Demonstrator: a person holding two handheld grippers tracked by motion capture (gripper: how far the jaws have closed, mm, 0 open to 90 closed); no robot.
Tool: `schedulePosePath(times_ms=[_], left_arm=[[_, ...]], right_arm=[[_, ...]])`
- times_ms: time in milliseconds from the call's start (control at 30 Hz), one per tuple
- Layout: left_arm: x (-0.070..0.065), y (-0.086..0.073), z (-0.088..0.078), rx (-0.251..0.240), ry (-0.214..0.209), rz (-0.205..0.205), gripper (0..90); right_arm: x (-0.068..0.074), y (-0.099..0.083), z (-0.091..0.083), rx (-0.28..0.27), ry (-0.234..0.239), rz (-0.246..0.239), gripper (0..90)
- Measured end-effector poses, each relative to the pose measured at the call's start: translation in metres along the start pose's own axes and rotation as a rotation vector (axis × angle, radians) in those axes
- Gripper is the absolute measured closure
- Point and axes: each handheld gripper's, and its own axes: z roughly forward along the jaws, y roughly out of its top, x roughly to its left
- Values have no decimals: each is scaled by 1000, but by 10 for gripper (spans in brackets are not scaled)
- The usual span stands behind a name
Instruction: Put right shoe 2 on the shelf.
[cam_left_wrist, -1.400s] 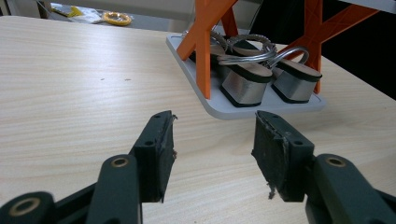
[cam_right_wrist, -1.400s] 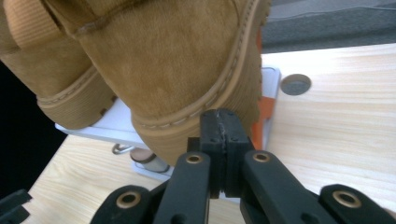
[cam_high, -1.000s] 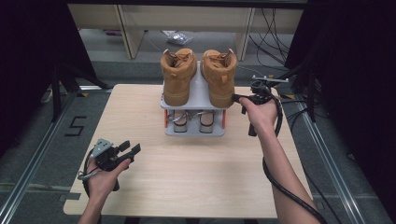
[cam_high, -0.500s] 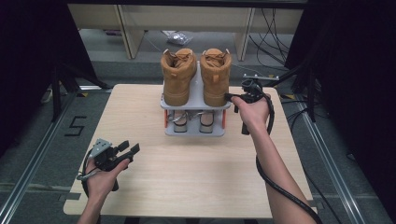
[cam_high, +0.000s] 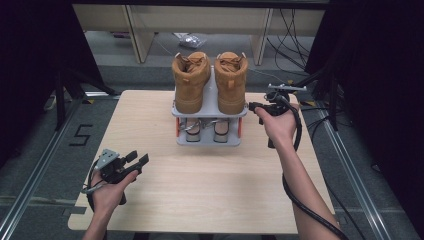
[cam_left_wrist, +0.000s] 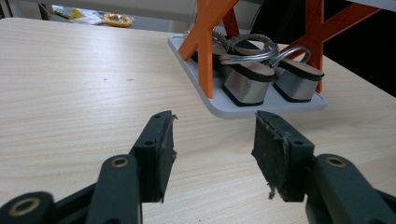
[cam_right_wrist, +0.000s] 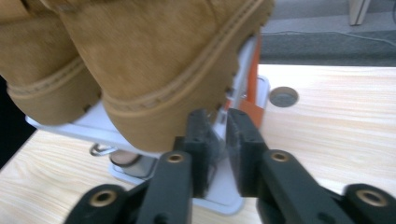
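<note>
High view: the right gripper (cam_high: 256, 106) is held level at the right boot (cam_high: 231, 82), whose toe points away. Its jaws have just been opening.

Right gripper view: a narrow gap shows, with the boot's sole just ahead.

Left gripper view: the left gripper (cam_left_wrist: 212, 144) gapes, empty.

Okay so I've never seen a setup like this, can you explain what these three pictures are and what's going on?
A person sits at a wooden table with a hand-held two-jaw gripper in each hand. The high view looks down from above; the other two come from cameras riding on each gripper. On the table stands a small two-tier shoe rack: a pair of tan boots on top, silver-heeled sandals below. The left gripper rests open near the table's front, holding nothing. The right gripper is at the rack's right end, beside the right boot; its jaws have just been opening, a narrow gap shows, nothing between them.
</note>
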Motion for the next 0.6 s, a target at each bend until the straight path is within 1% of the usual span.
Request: schedulePosePath(times_ms=[100, 133, 167, 200, 233, 300, 333, 367, 400, 433, 467, 500, 533, 567, 600], left_arm=[[0, -1, 1, 5, 2, 2, 471], [0, -2, 1, 6, 4, -1, 471], [0, -2, 1, 7, 3, 2, 471], [0, -2, 2, 10, 6, 4, 471], [0, -3, 2, 10, 8, 4, 471], [0, -3, 2, 2, 1, 4, 471], [0, -3, 2, 3, 3, 5, 471], [0, -3, 2, 9, 11, 6, 472], [0, -3, 2, 7, 11, 7, 472], [1, -3, 2, 5, 10, 6, 472], [1, -3, 2, -1, 5, 5, 472], [1, -3, 2, 1, 4, 6, 471], [1, -4, 2, 3, 7, 7, 472], [1, -4, 2, 5, 7, 7, 472], [1, -4, 2, 8, 6, 7, 471]], right_arm=[[-9, -6, -5, 9, -14, -24, 737], [-10, -9, -6, 1, -17, -20, 731], [-14, -13, -9, 3, -31, -21, 719], [-14, -15, -11, 7, -31, -5, 713], [-18, -18, -13, 2, -36, -29, 706], [-24, -23, -16, -1, -49, -47, 694], [-23, -26, -18, 7, -52, -8, 689], [-29, -28, -19, -1, -47, -50, 685], [-30, -30, -20, 1, -46, -37, 683], [-33, -32, -22, -3, -51, -49, 679], [-34, -34, -23, 0, -53, -45, 675], [-34, -36, -25, -1, -62, -20, 672], [-38, -38, -26, -10, -59, -48, 667], [-38, -40, -28, -7, -55, -31, 658], [-40, -41, -29, -11, -55, -48, 649]])
